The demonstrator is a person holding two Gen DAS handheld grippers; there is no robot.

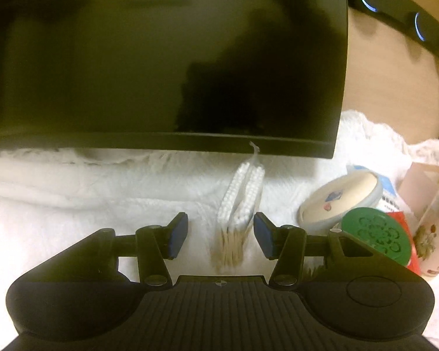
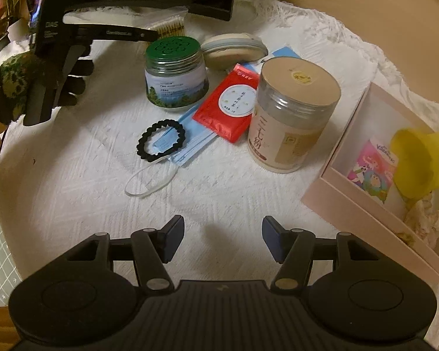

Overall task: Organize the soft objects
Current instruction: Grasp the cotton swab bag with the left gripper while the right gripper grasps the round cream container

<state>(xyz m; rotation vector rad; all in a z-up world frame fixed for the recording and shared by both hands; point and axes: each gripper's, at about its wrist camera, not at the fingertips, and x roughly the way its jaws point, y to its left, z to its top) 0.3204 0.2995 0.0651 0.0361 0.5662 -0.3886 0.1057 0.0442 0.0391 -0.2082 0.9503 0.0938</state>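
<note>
My left gripper is open, its jaws either side of a clear bag of cotton swabs lying on the white cloth in front of a dark monitor; the bag also shows in the right wrist view. My right gripper is open and empty above bare white cloth. Ahead of it lie a black hair tie on a blue face mask, and a red tissue pack. A pink box at right holds a tissue pack and a yellow soft thing.
A green-lidded jar, a tall beige-lidded canister and a round flat tin stand mid-table. The monitor fills the back. The left tool and gloved hand are at far left. The white cloth covers the round table.
</note>
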